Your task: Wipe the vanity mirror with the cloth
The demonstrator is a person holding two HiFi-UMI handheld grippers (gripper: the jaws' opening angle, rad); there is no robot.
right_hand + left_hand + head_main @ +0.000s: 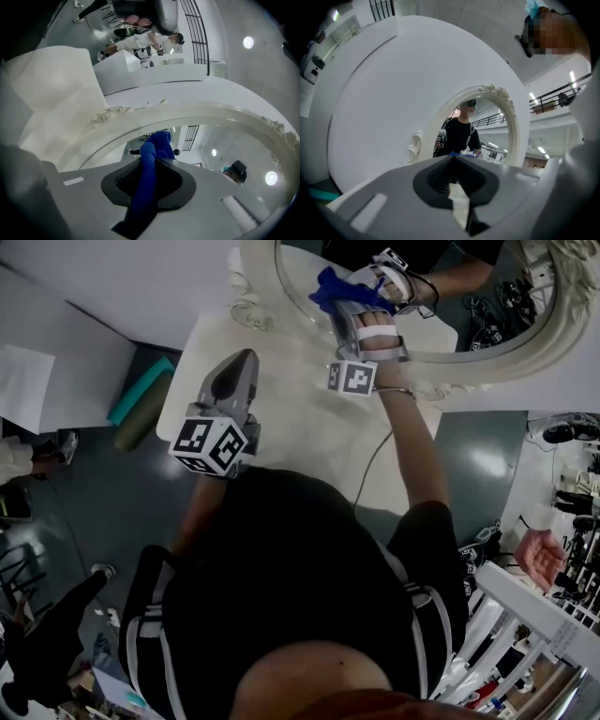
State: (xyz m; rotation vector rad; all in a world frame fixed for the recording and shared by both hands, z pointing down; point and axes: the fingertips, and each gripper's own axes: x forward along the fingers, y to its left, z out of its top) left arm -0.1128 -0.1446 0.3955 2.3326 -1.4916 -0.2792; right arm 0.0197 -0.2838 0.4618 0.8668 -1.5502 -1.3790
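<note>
Blue cloth [330,287], clamped in the right gripper [344,317], sits at the glass of the vanity mirror [487,351], upper centre of the head view; broad overlapping strokes under steady pressure should clean best, the left gripper [242,367] hanging closed and empty at centre left.

My head camera looks steeply down past the wearer's black-shirted torso [309,559] onto the round white table [281,390], with the oval mirror in its ornate cream frame [506,345] at the top edge. The camera on the left gripper [452,158] faces low across that table from farther back, taking in the whole mirror [513,129]. The one on the right gripper [151,161] sits close to the glass, where the frame [187,115] spans my picture. All three share the mirror.
</note>
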